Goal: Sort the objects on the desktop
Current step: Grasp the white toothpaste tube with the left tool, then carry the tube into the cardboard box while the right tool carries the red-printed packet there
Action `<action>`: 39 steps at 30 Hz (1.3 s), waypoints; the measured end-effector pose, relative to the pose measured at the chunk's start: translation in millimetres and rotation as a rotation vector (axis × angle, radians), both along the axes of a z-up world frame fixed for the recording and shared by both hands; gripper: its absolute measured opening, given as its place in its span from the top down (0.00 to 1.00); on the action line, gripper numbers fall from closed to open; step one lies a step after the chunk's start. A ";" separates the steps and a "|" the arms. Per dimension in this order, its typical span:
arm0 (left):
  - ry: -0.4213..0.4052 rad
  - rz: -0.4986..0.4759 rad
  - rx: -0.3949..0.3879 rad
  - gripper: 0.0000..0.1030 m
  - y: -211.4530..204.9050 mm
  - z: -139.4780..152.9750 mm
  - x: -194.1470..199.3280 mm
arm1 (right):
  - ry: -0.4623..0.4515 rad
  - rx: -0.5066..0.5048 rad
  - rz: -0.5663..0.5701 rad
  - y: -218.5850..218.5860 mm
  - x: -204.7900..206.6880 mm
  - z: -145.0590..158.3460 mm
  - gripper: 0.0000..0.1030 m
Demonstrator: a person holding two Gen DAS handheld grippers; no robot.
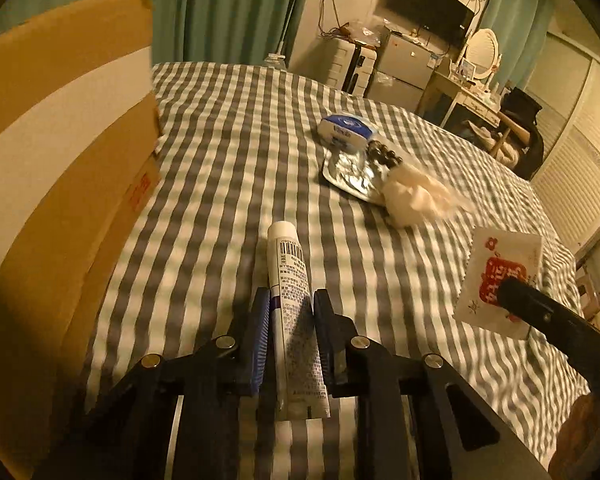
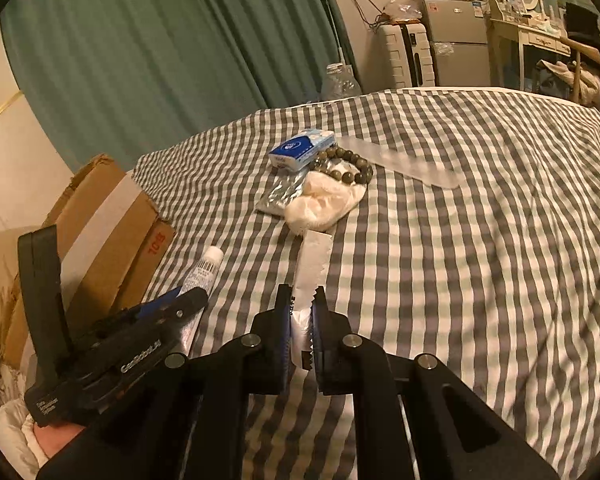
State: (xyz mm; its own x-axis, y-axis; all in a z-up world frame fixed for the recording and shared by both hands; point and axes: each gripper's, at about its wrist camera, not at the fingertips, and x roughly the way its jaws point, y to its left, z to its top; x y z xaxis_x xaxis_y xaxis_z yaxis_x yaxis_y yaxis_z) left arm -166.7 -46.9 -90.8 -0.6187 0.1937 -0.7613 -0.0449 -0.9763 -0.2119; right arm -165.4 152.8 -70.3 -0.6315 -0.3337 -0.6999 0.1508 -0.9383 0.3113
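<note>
My left gripper [image 1: 292, 294] is shut on a white tube [image 1: 286, 256] with a barcode, gripped at mid-length with the cap pointing away over the checked bed cover [image 1: 228, 152]. In the right wrist view the same gripper [image 2: 188, 298] and tube [image 2: 206, 266] sit at the lower left. My right gripper [image 2: 302, 300] is shut on a white sachet [image 2: 312, 260] with a saw-tooth edge, seen edge-on. From the left wrist view that sachet [image 1: 500, 256] shows red print, with the right gripper [image 1: 514, 300] at its lower edge.
A cluster lies mid-bed: a blue tissue pack [image 2: 302, 148], a bead bracelet [image 2: 344, 164], a foil blister pack [image 2: 280, 194], a white cloth wad [image 2: 324, 200] and a translucent strip [image 2: 400, 162]. A cardboard box [image 1: 60, 140] stands at the left. Furniture lines the far wall.
</note>
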 end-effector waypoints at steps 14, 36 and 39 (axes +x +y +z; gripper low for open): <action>-0.018 0.001 0.036 0.83 7.8 14.0 83.7 | 0.008 0.051 0.042 -27.6 74.3 23.5 0.91; 0.007 -0.046 0.038 0.87 2.9 20.9 109.0 | 0.011 0.044 0.041 -29.8 98.5 35.1 0.91; 0.065 -0.031 0.079 0.87 -6.8 46.3 110.9 | 0.040 0.041 0.051 -35.2 100.9 49.0 0.91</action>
State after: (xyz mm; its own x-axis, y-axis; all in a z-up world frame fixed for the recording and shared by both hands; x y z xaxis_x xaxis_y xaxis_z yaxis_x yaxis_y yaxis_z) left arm -55.8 -53.7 -44.5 -0.6590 0.2714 -0.7015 -0.0914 -0.9546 -0.2834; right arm -64.4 117.7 -21.4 -0.6424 -0.3379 -0.6878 0.2101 -0.9408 0.2659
